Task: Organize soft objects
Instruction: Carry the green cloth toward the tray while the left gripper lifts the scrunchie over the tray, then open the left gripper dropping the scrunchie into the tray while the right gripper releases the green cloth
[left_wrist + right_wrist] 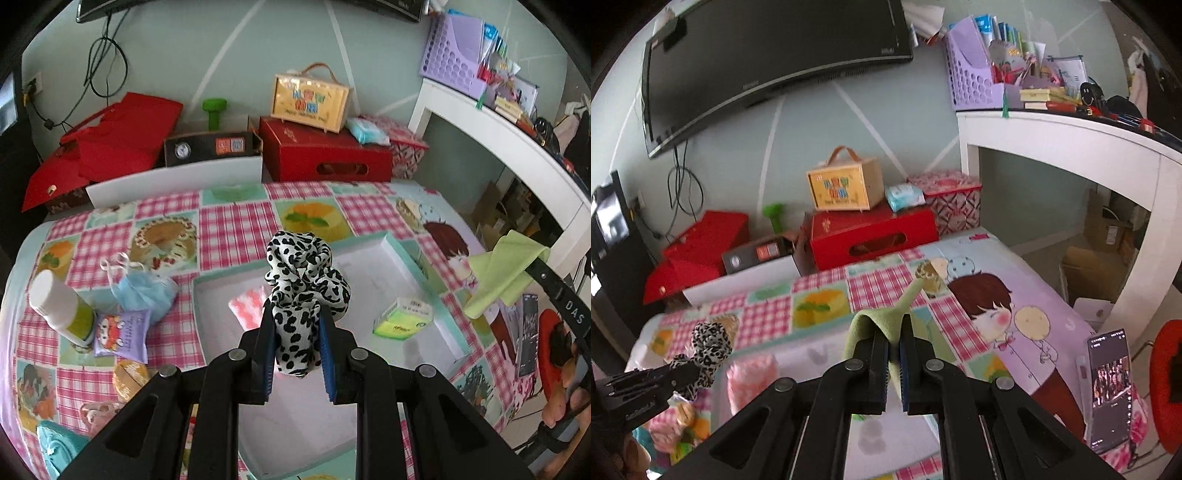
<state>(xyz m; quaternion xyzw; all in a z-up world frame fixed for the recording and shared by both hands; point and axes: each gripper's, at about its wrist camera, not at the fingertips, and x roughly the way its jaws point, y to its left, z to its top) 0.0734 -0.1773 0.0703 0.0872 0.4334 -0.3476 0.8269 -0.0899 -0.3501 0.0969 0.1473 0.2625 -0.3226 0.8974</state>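
Step in hand, delivery: left gripper [295, 325] clamped on spotted scrunchie [306, 273], right gripper [895, 354] clamped on green cloth [882, 325], both above white tray [424, 273] mid-table; next, likely lowering and release inside its walls.

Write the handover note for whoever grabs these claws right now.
Left claw: shut on the black-and-white spotted scrunchie, held above the shallow white tray.
Right claw: shut on the green cloth, over the tablecloth beside the tray.
Done: pink-striped soft item and green tissue pack lie in the tray.
Left: drop both held items; the blue mesh puff is outside the tray.
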